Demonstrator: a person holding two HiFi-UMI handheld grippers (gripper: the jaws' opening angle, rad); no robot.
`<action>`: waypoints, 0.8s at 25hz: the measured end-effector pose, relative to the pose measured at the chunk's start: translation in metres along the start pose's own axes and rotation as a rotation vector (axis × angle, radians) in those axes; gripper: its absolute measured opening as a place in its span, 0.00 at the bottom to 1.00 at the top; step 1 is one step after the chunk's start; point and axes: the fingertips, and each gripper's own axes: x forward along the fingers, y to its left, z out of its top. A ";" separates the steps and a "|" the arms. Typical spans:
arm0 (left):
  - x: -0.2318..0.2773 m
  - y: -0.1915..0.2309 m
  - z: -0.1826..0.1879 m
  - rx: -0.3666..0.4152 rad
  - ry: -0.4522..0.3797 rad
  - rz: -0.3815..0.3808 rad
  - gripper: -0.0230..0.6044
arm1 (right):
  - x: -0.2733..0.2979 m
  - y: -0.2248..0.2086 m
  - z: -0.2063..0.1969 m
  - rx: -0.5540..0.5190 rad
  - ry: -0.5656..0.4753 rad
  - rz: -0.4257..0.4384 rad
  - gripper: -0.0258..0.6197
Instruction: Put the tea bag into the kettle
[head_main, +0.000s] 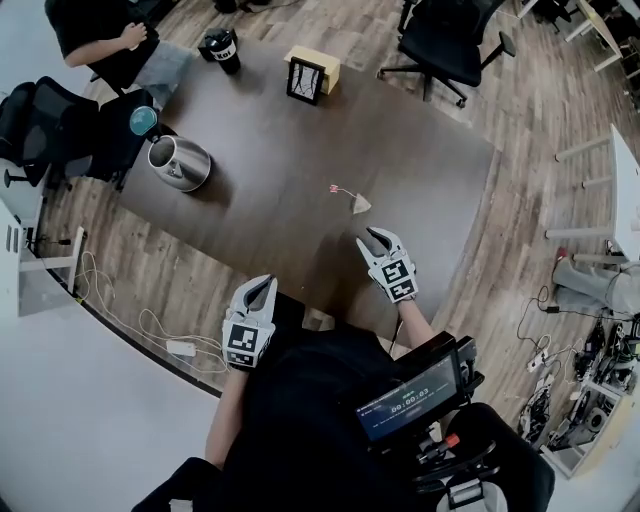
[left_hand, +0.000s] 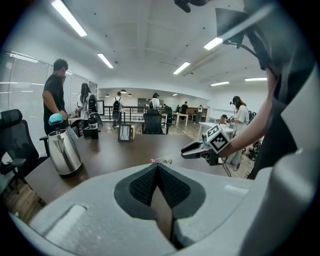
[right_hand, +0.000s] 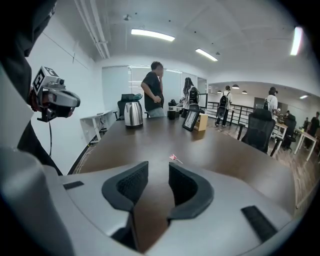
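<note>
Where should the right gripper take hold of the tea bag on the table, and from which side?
Probably the pale pouch of the tea bag, which seems to stand up from the table, while its string and red tag lie flat. Come from the person's side, from above: the right gripper is just short of it, jaws apart, empty.

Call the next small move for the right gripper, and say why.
Probably ease the right gripper forward and down until its jaws straddle the tea bag. The jaws stand apart with nothing between them, and the bag lies untouched on the table just ahead of them. The kettle stands far off to the left, so the pick comes first.
</note>
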 end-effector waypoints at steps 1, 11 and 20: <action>-0.003 0.003 -0.002 0.000 0.004 0.006 0.03 | 0.006 -0.003 -0.002 0.007 0.011 -0.002 0.24; -0.021 0.022 -0.018 -0.045 0.025 0.082 0.03 | 0.059 -0.050 -0.021 0.015 0.101 -0.048 0.39; -0.025 0.023 -0.023 -0.045 0.045 0.107 0.03 | 0.100 -0.073 -0.038 0.073 0.168 -0.027 0.41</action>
